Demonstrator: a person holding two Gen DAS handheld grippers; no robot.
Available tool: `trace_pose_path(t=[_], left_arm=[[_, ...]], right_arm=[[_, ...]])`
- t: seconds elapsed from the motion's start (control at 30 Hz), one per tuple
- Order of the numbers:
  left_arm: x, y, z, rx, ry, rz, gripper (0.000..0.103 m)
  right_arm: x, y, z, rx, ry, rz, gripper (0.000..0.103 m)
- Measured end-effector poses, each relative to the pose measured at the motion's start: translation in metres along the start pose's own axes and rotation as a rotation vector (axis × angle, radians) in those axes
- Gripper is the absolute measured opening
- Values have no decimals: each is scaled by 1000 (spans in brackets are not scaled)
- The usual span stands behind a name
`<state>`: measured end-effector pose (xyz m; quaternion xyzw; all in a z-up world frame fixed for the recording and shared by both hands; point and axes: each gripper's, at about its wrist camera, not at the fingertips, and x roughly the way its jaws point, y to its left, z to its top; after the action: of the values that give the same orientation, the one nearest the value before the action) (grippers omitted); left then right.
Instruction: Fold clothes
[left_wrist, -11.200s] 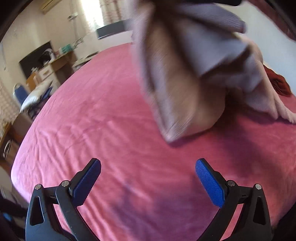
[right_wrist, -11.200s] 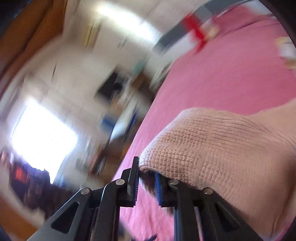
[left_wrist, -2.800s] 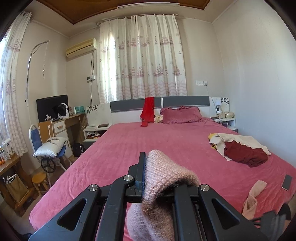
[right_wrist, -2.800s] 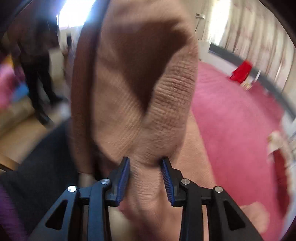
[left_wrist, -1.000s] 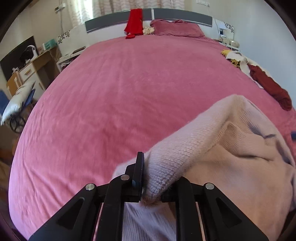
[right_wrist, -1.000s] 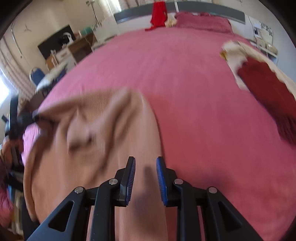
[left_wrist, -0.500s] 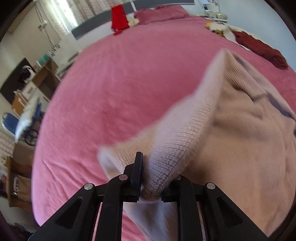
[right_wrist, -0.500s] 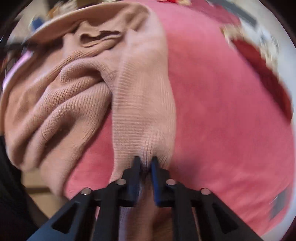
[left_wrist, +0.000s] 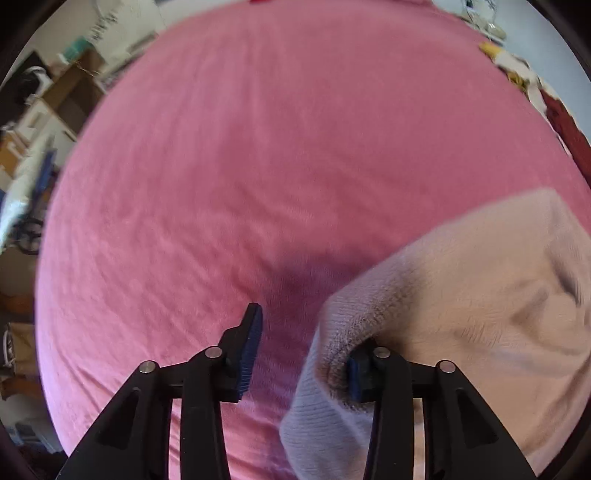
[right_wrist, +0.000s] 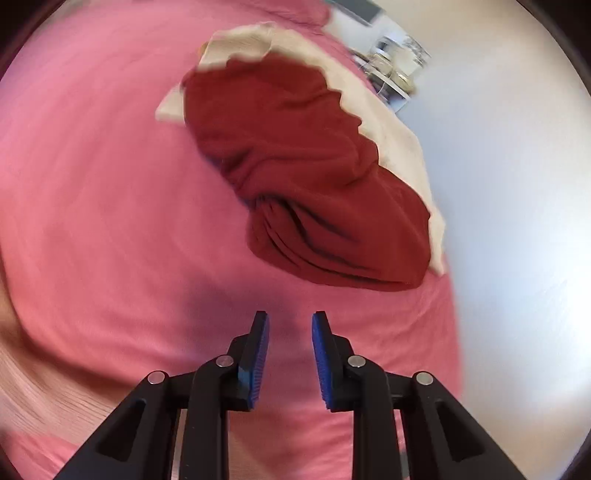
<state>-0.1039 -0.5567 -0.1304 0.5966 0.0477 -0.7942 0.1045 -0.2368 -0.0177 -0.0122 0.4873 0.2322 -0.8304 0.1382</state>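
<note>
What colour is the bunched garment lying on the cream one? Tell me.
Dark red garment, atop the cream garment; clearest in the right wrist view.

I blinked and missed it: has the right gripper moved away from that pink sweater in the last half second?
Yes. The right gripper is open and has swung right, now facing the dark red garment; the pink sweater shows only at the view's left edge.

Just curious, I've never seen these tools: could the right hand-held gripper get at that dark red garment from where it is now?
Probably yes. The right hand-held gripper is open and holds nothing, and only bare pink bedspread lies between it and the red garment ahead.
</note>
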Motion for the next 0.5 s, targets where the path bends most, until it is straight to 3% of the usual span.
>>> trace_pose_path(t=[0.07,0.17,0.2,0.33,0.43,0.5], left_arm=[[-1,18,-6,-36,-9,-112,44],[-14,57,-18,-188,-32,-299,59],[-19,67,-22,-219,-38,-329,59],[-40,72,-38,-172,-60,-303,59],[-54,70,-45,-182,-74,-413,59],[-61,70,-45,-197,-79,-487,59]], right_arm=[[-13,11,-3,48,-46,122,24],[-33,55,-18,56,-97,324,24],[-37,81,-27,36,-91,411,24],[-49,196,-46,-59,-25,712,24],[-57,287,-40,-185,18,852,26],[-58,352,-27,-302,45,868,26]])
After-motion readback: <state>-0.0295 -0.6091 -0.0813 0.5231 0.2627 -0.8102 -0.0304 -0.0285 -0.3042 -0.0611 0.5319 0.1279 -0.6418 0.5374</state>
